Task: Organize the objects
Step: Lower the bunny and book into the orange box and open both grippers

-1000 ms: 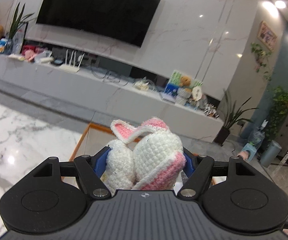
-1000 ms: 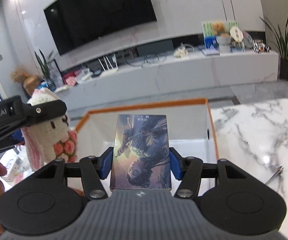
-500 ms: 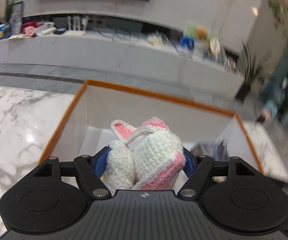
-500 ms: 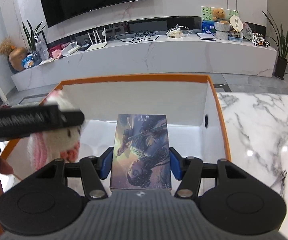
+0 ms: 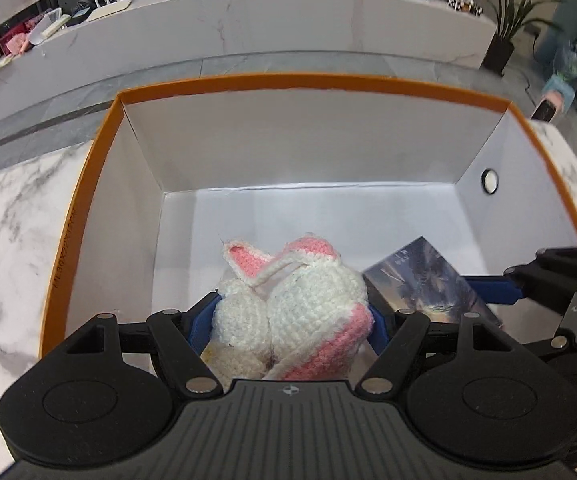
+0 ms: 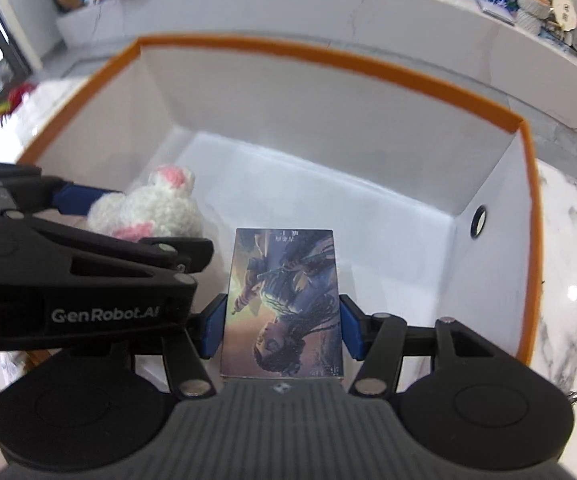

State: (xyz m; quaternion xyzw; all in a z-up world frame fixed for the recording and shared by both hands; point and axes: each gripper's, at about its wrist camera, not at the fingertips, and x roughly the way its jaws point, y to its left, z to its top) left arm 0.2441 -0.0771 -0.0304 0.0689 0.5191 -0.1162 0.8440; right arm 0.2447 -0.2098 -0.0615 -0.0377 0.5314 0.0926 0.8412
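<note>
A white and pink crocheted bunny (image 5: pixel 296 308) sits between the blue pads of my left gripper (image 5: pixel 292 320), which is shut on it. My right gripper (image 6: pixel 282 320) is shut on a small box with a dark illustrated cover (image 6: pixel 284 300). Both grippers point steeply down into a white storage box with an orange rim (image 5: pixel 288 82). In the right wrist view the bunny (image 6: pixel 148 208) hangs low at the left inside the storage box (image 6: pixel 328 56), close beside the illustrated box. The illustrated box (image 5: pixel 424 280) also shows at the right of the left wrist view.
The storage box stands on a white marble table (image 5: pixel 8 220), which also shows to the right (image 6: pixel 576 280). Its right wall has a round hole (image 5: pixel 489 180). Behind it runs a long white console (image 5: pixel 248 20) with routers, cables and ornaments.
Both grippers have tipped downward and sunk toward the storage box, so its floor now fills the views instead of the wall and TV. Each still grips the same thing.
</note>
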